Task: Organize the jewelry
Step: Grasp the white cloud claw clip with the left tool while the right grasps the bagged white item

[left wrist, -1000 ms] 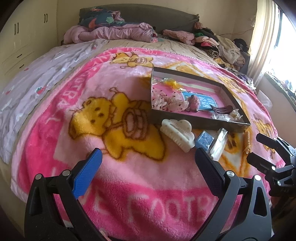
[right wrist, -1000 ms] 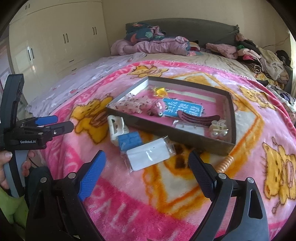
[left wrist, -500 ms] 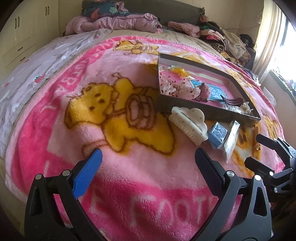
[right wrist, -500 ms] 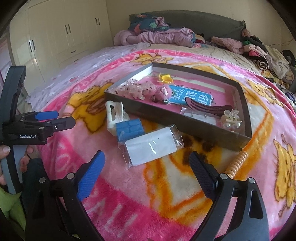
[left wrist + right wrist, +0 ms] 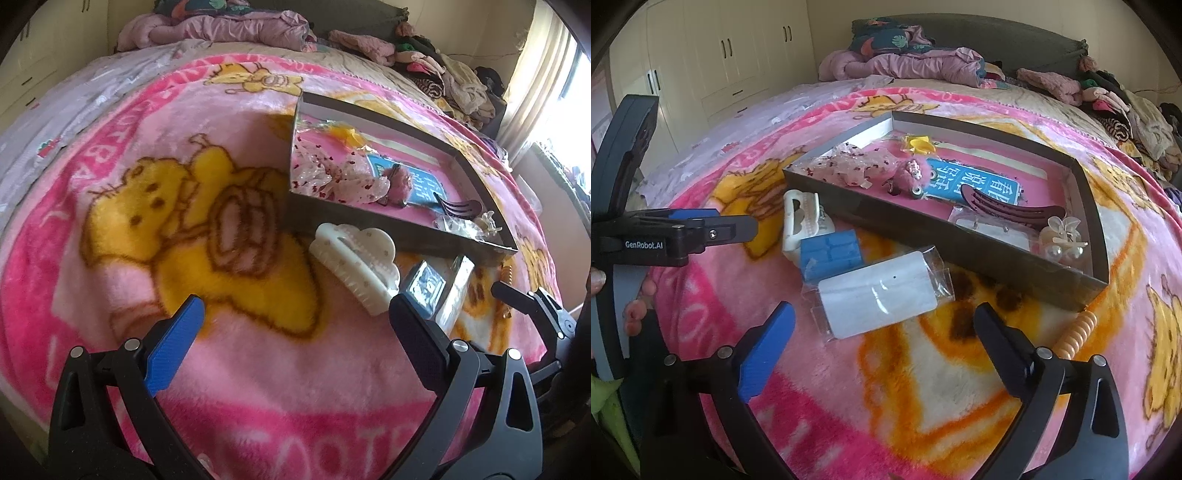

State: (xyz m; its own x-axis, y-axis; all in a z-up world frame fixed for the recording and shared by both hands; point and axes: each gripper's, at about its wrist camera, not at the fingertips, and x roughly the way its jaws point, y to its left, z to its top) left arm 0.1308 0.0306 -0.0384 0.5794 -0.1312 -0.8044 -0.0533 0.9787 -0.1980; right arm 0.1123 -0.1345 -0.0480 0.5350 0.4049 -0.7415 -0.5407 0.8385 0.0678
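Observation:
A shallow grey box (image 5: 1004, 273) (image 5: 369, 225) with a pink floor lies on the pink blanket and holds hair clips, a pink pompom and pearl pieces. Outside it, by its near wall, lie a white claw clip (image 5: 356, 262) (image 5: 799, 225), a blue block (image 5: 831, 254) (image 5: 424, 284), a clear packet with a white card (image 5: 879, 295) and a peach coil hair tie (image 5: 1075, 332). My left gripper (image 5: 295, 328) is open and empty, low over the blanket just short of the claw clip. My right gripper (image 5: 882, 332) is open and empty, close before the packet.
The pink bear blanket (image 5: 184, 221) covers the bed. Piles of clothes and bedding (image 5: 905, 62) lie at the headboard. White wardrobes (image 5: 713, 55) stand at the left, a curtained window (image 5: 546, 85) at the right. Each gripper shows at the edge of the other's view.
Both grippers have moved forward and lower toward the items beside the box. The claw clip and packet now loom larger. Both stay open and empty.

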